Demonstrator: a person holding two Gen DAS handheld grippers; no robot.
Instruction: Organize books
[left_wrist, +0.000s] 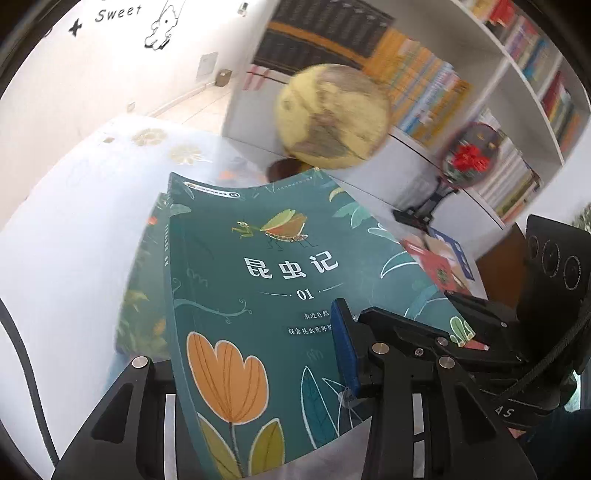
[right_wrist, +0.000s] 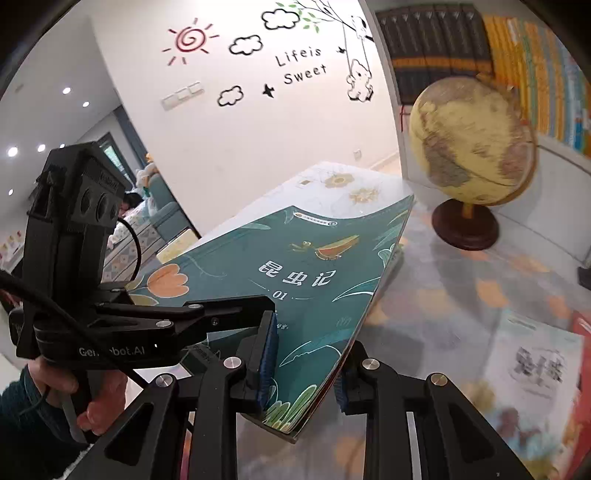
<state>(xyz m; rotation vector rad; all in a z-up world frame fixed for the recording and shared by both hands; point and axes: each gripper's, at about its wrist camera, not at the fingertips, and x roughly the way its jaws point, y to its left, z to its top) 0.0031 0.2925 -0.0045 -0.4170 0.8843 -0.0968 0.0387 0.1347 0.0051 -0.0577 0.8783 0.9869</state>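
Above table (right_wrist: 461, 295), both hand-held grippers (left_wrist: 258, 365) (right_wrist: 303, 373) clamp green book (left_wrist: 258, 277) edges.

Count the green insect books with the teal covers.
2. One green insect book is raised, pinched by both the left gripper and the right gripper. A second matching one lies on the table beneath it, mostly covered. More could be hidden underneath.

Paper cover on the teal book (left_wrist: 280, 280), smooth with a soft sheen, lower middle of frame; matt black plastic on the left gripper (left_wrist: 258, 369) and right gripper (right_wrist: 303, 373), bright metal pins, ridged blue pads (right_wrist: 271, 354); glossy globe (right_wrist: 471, 142), upper right, on a polished dark wooden base (right_wrist: 465, 225); glassy, reflective tabletop (right_wrist: 443, 295).
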